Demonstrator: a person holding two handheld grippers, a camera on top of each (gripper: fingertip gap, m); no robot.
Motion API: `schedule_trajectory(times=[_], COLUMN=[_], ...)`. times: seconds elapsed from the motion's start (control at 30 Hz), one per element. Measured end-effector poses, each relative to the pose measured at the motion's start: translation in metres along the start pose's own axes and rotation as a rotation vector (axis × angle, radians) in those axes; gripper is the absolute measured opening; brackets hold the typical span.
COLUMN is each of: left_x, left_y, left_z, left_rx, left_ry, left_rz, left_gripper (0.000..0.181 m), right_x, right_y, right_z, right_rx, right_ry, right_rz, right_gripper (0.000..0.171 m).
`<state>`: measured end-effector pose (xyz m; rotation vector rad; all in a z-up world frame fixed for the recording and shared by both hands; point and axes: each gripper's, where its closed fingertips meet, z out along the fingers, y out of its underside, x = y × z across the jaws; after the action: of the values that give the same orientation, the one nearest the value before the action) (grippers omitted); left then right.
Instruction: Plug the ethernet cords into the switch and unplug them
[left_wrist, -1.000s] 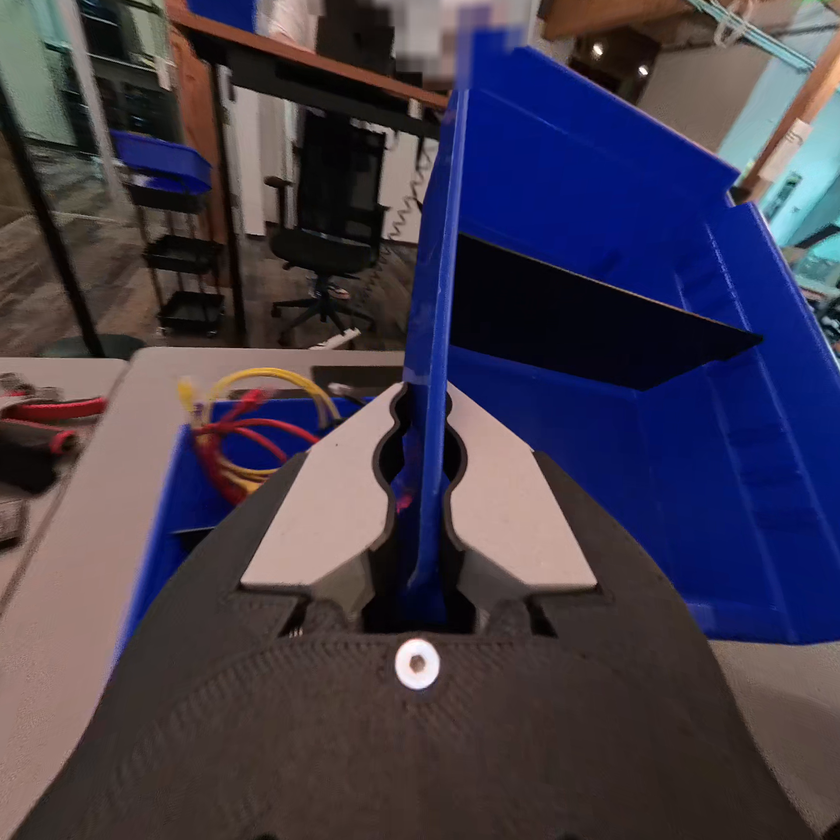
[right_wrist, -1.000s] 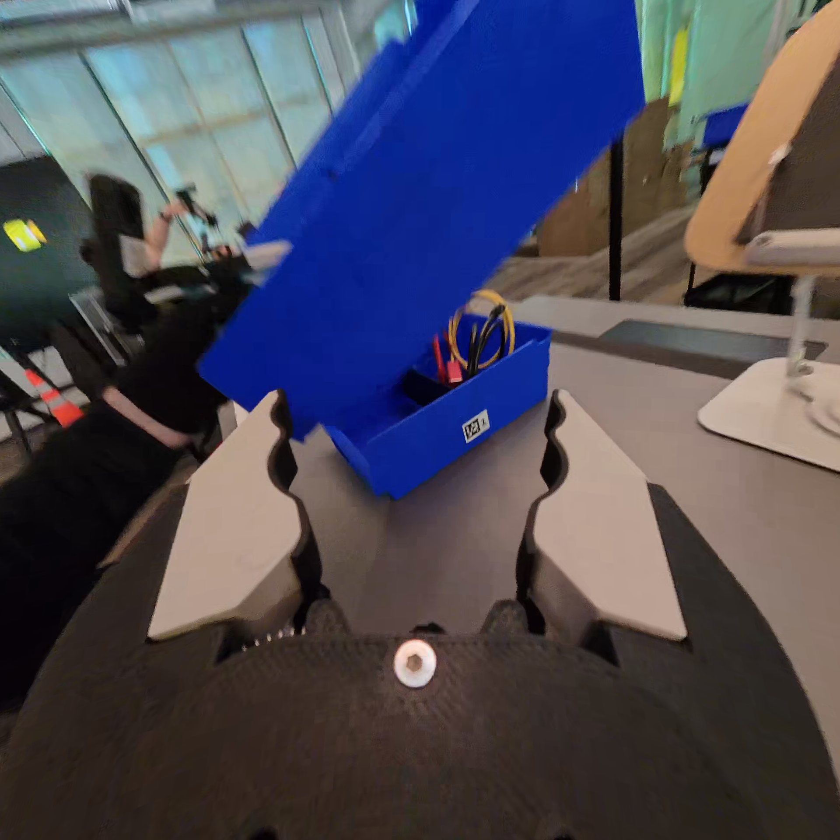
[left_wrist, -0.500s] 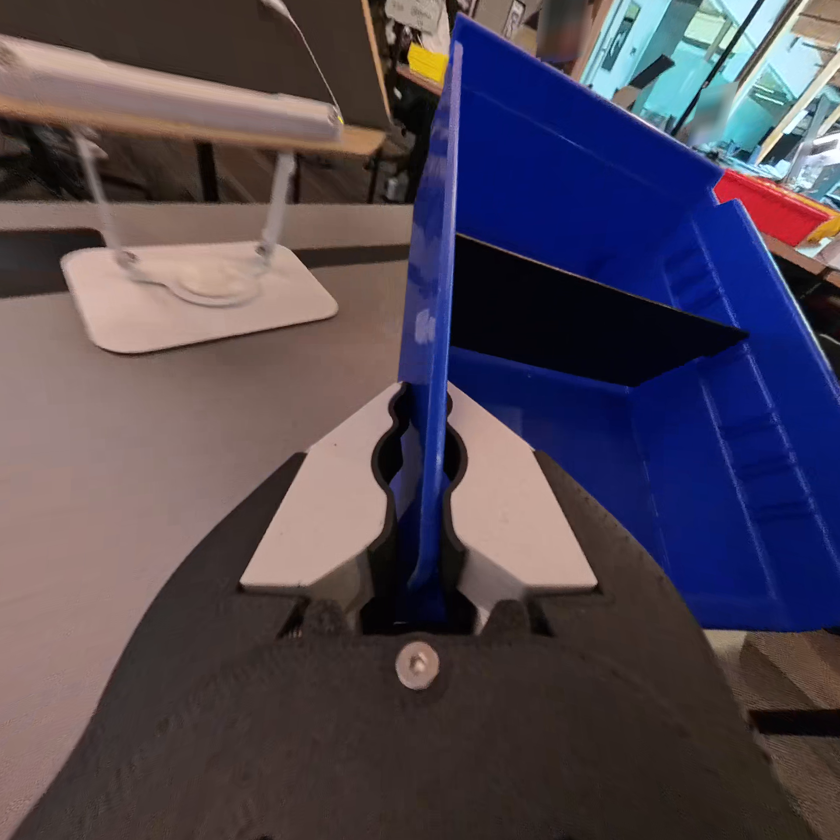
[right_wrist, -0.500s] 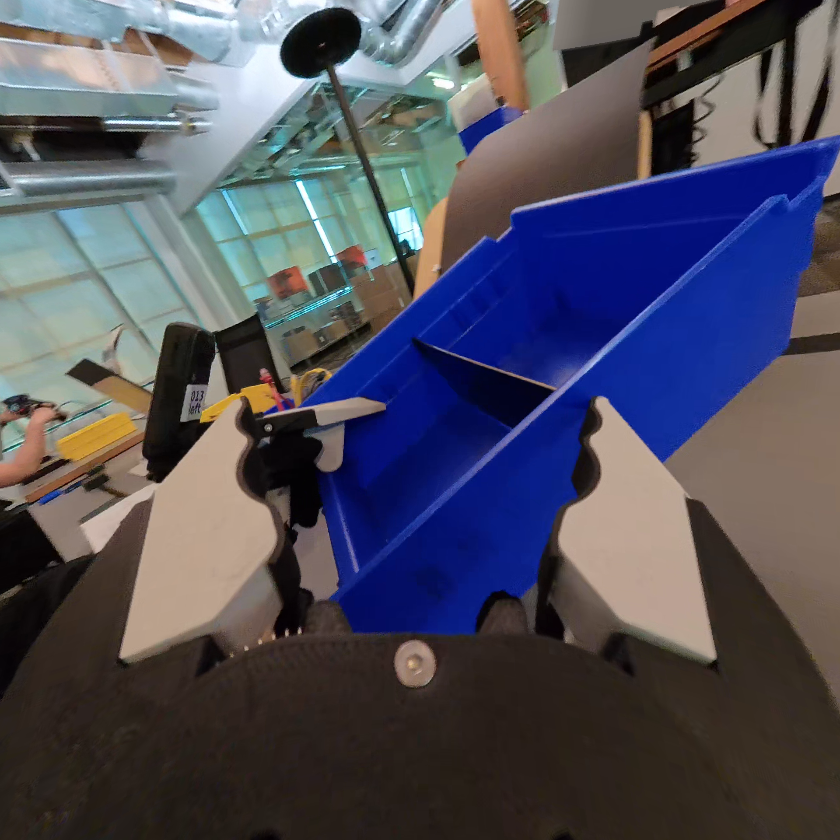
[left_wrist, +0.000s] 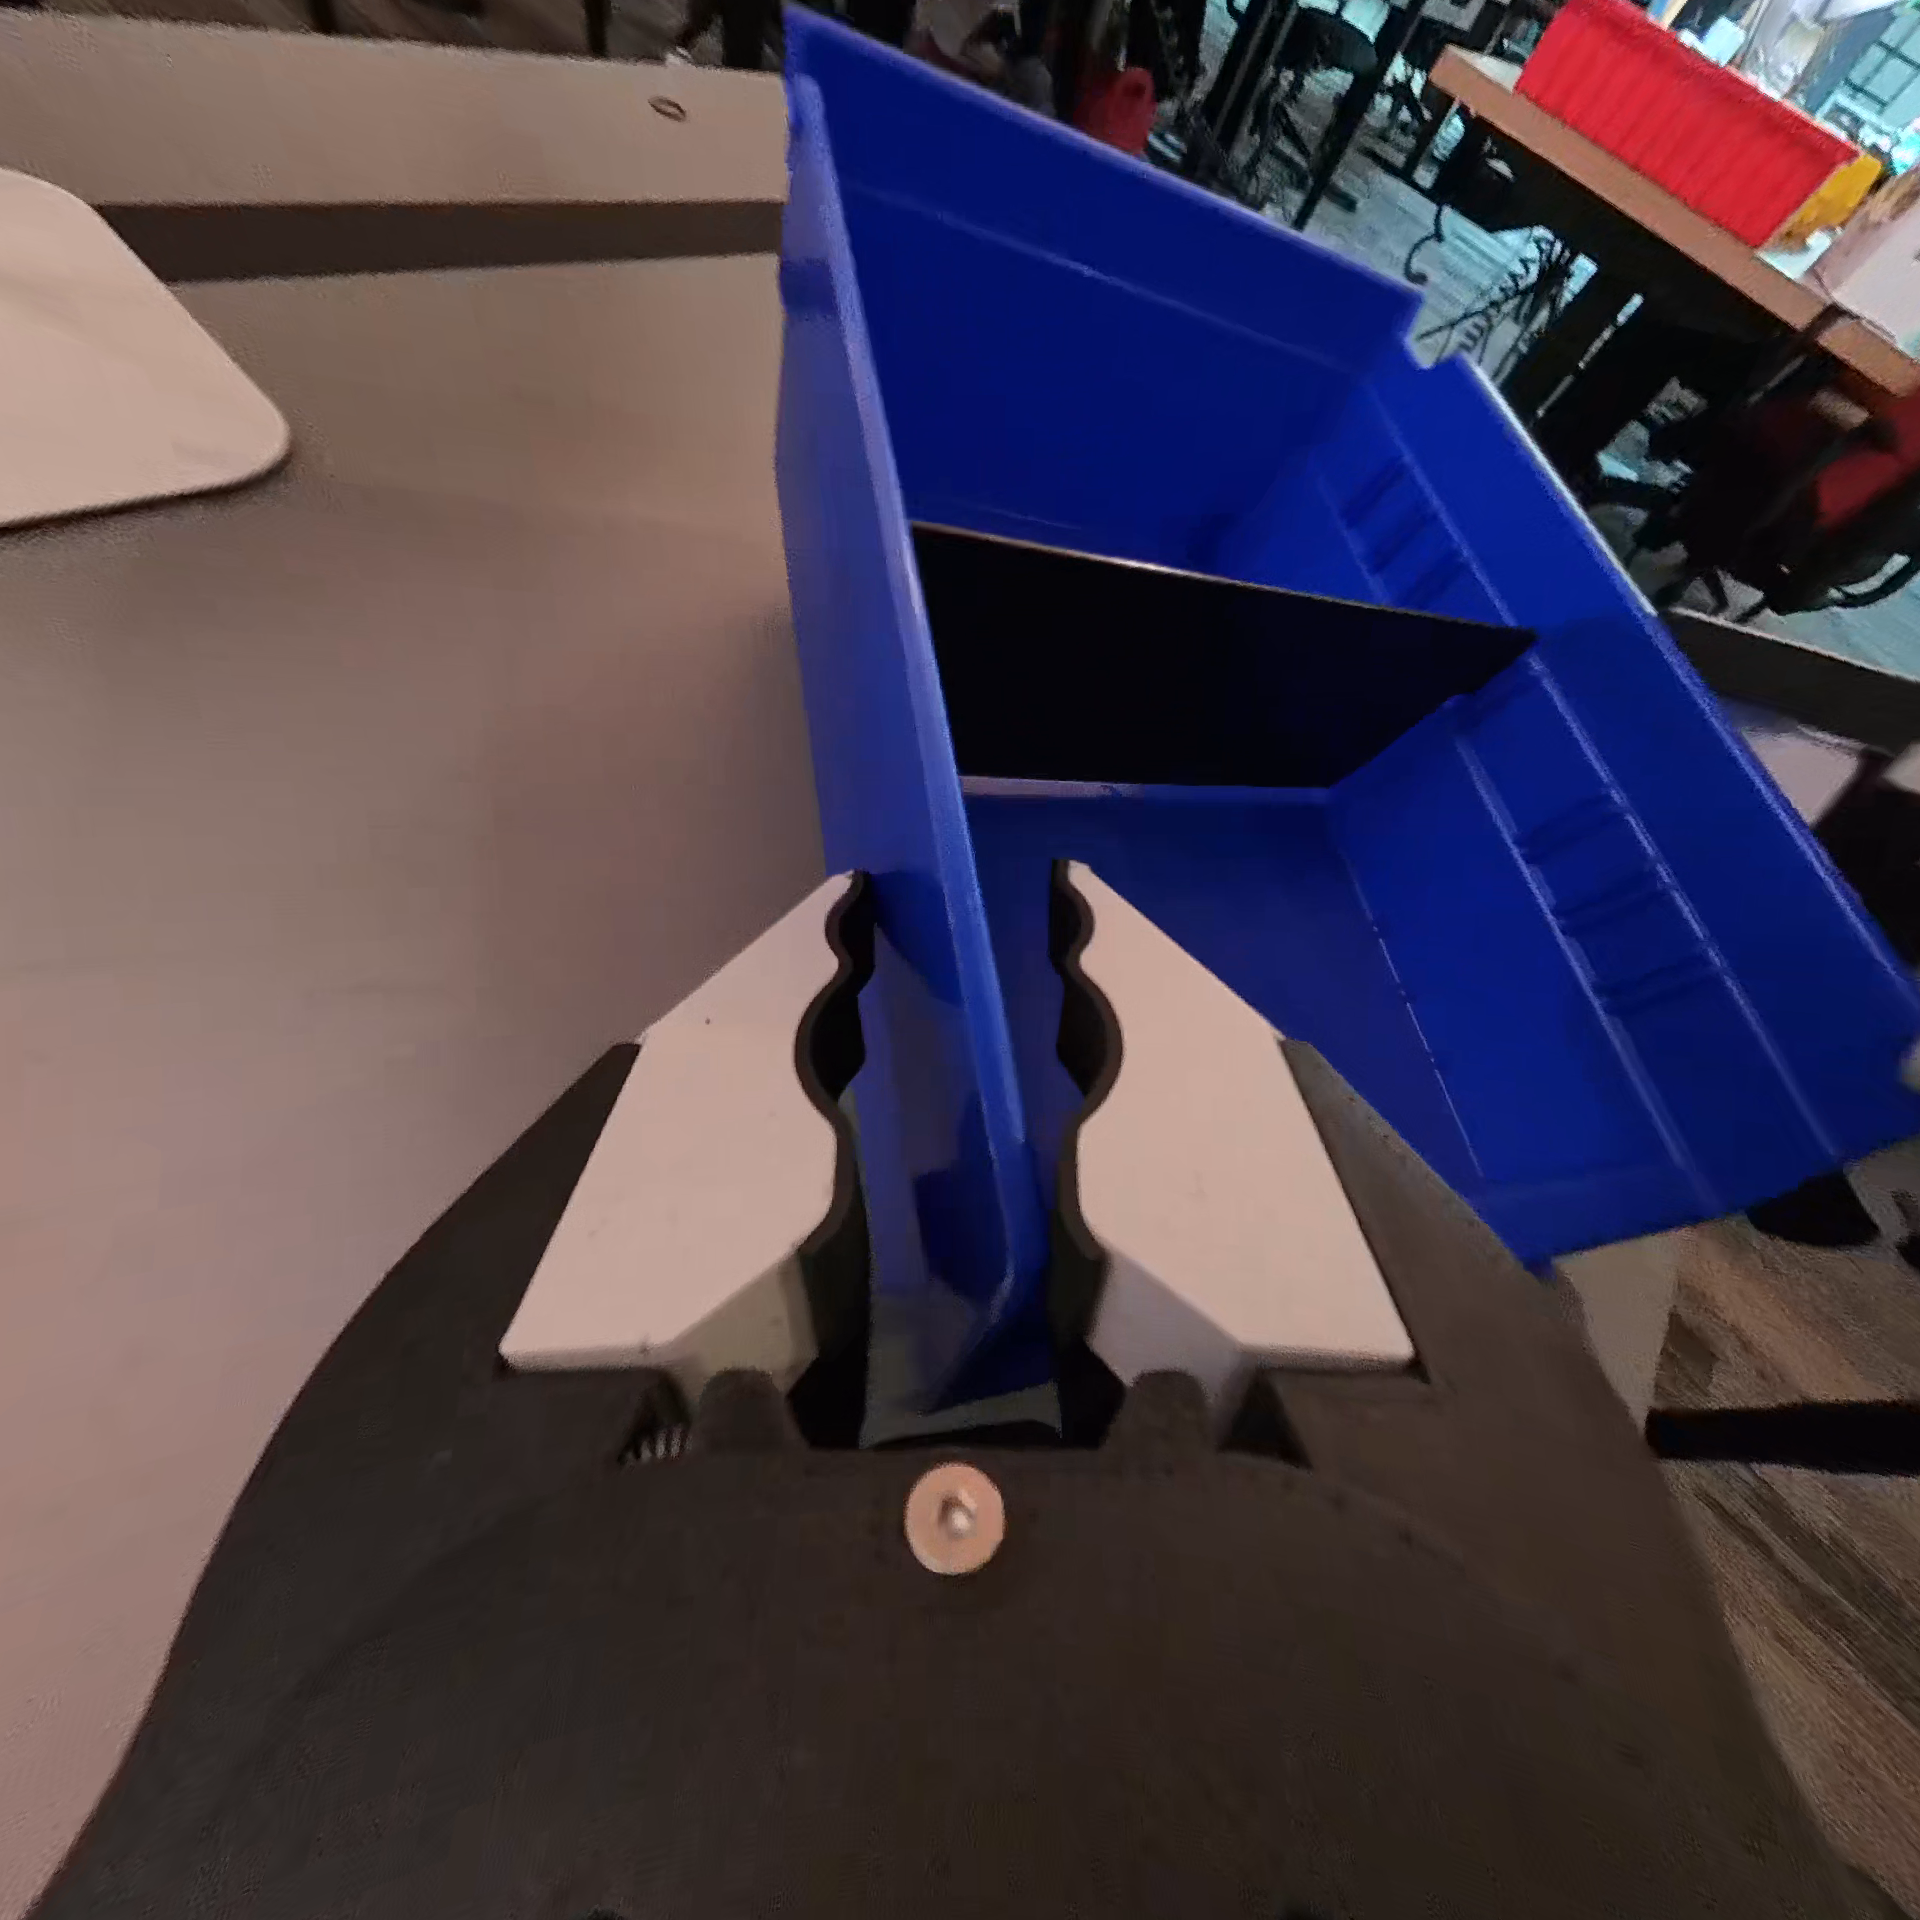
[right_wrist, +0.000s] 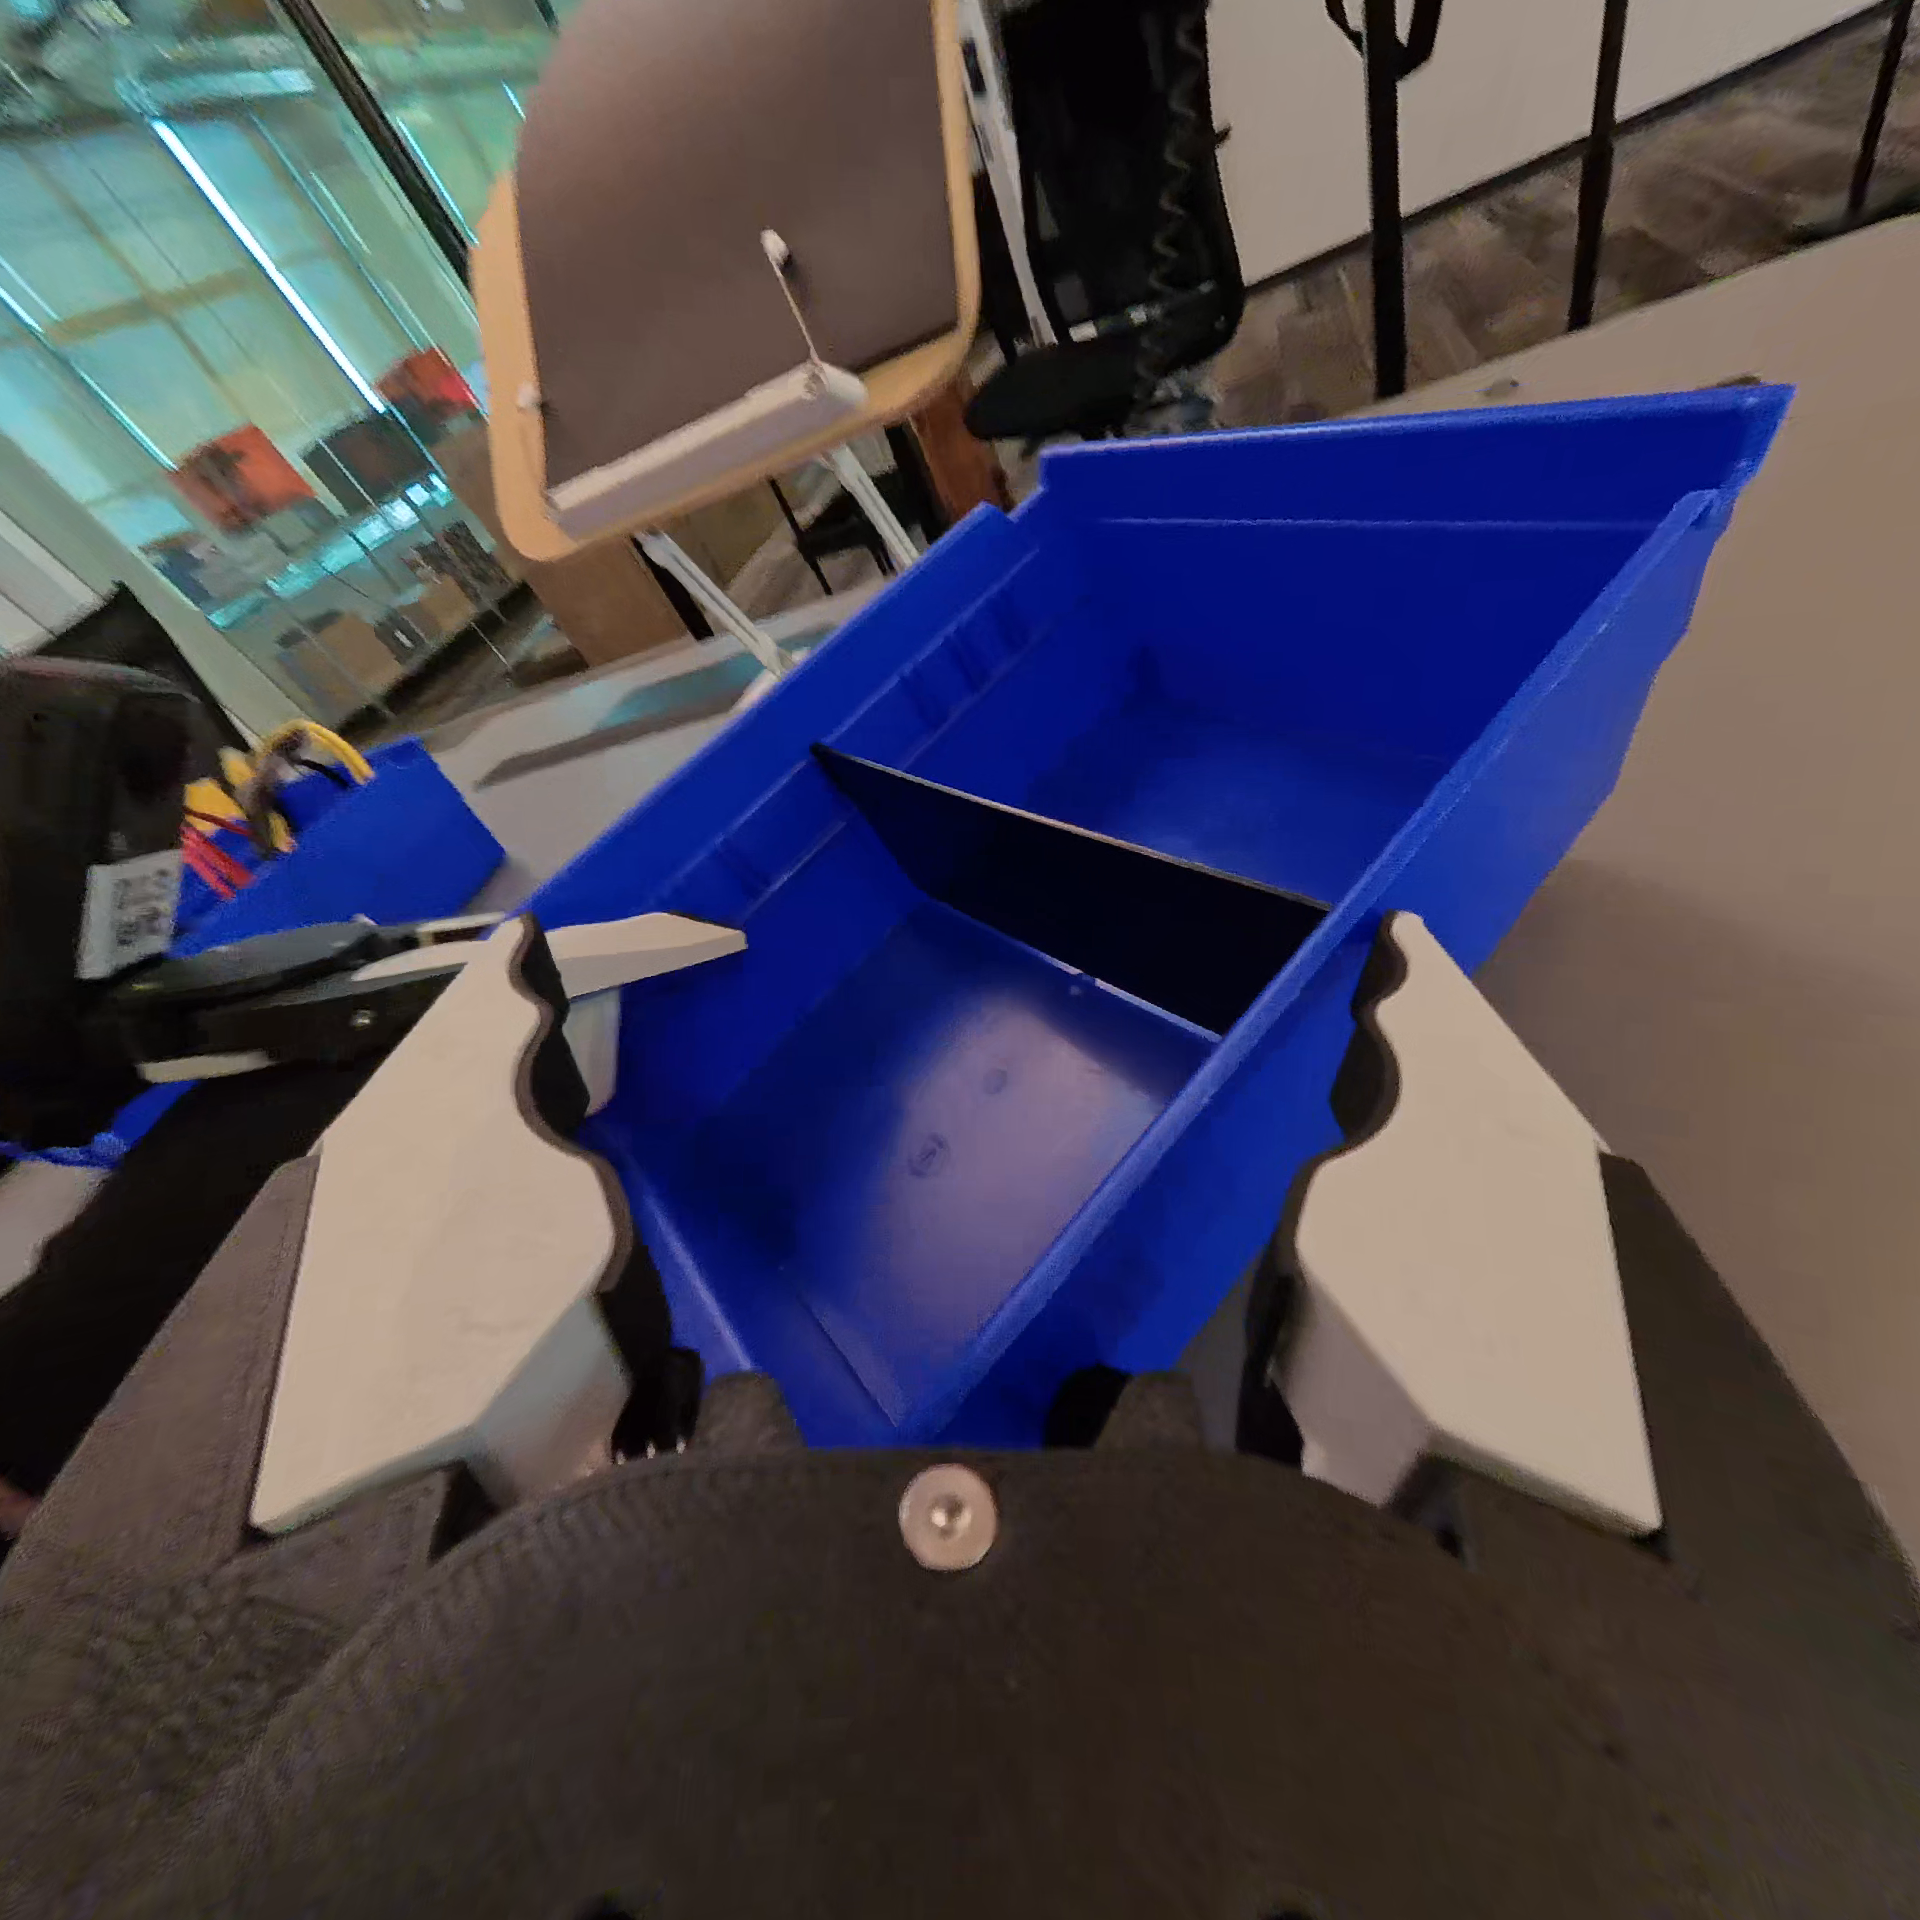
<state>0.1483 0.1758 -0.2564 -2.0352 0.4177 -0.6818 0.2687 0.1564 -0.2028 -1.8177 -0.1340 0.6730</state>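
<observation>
I see the wide grey table under everything. The big blue plastic bin with a black divider panel sits tilted, both compartments bare. My left gripper straddles its side wall, fingers slightly parted, the wall loose in the gap. My right gripper is spread wide around the bin's near corner, gripping nothing. Far left, a smaller blue bin holds the yellow and red ethernet cords.
</observation>
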Motion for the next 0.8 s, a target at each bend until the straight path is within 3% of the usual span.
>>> schedule_trajectory(times=[0.1, 0.23, 0.5, 0.8], left_x=[0.019, 0.047, 0.102, 0.133], left_y=[0.011, 0.015, 0.001, -0.028], left_z=[0.01, 0.022, 0.067, 0.135], left_rx=[-0.065, -0.091, -0.101, -0.02], left_ry=[0.057, 0.137, 0.291, 0.349], left_rz=[-0.019, -0.025, -0.242, -0.389], left_gripper=[0.047, 0.06, 0.072, 0.075], right_x=[0.025, 0.064, 0.155, 0.239], right_y=[0.006, -0.01, -0.041, -0.079], right_z=[0.006, 0.009, 0.024, 0.047], right_rx=[-0.087, -0.126, -0.255, -0.212], right_ry=[0.039, 0.045, -0.024, -0.086], right_rz=[-0.029, -0.031, -0.077, -0.091], right_gripper=[0.147, 0.124, 0.083, 0.062])
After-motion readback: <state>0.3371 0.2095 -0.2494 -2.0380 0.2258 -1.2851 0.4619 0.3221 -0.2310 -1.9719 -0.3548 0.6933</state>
